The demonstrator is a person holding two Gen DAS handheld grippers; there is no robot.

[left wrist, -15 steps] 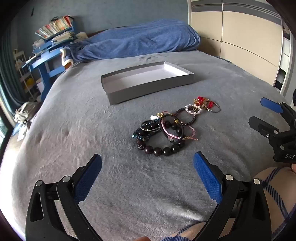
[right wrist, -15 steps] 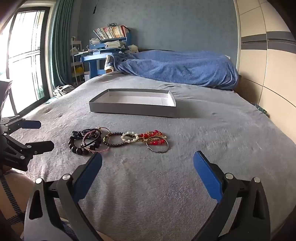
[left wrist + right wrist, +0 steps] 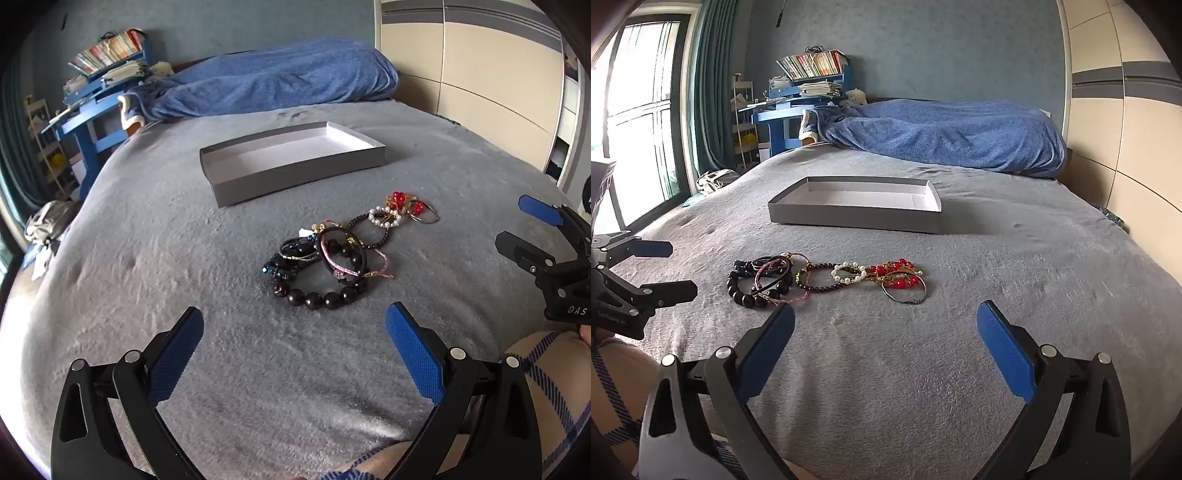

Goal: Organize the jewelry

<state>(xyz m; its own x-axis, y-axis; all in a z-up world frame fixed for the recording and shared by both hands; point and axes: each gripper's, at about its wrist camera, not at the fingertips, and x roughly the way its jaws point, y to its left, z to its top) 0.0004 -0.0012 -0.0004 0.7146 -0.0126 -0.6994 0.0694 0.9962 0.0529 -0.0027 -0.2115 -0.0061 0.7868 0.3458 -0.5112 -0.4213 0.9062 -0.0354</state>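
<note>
Both claws, left gripper (image 3: 294, 334) and right gripper (image 3: 885, 334), are hanging wide apart over the grey bedcover (image 3: 147, 258), gripping nothing. Jewelry: a tangled row of bracelets (image 3: 827, 280) is lying on the cover between the grippers and the shallow grey box (image 3: 857, 218), which is standing empty. Large dark-bead bracelet (image 3: 321, 291) is sitting nearest the left gripper; red-bead bracelet (image 3: 897, 275) and thin metal bangle (image 3: 905, 291) are sitting nearest the right. Step judged: opening approach, nothing sorted yet. Next move is calling for lowering onto one piece and separating it from overlapping neighbours. Against the earlier frame, nothing is differing visibly; both claws are staying equally wide.
</note>
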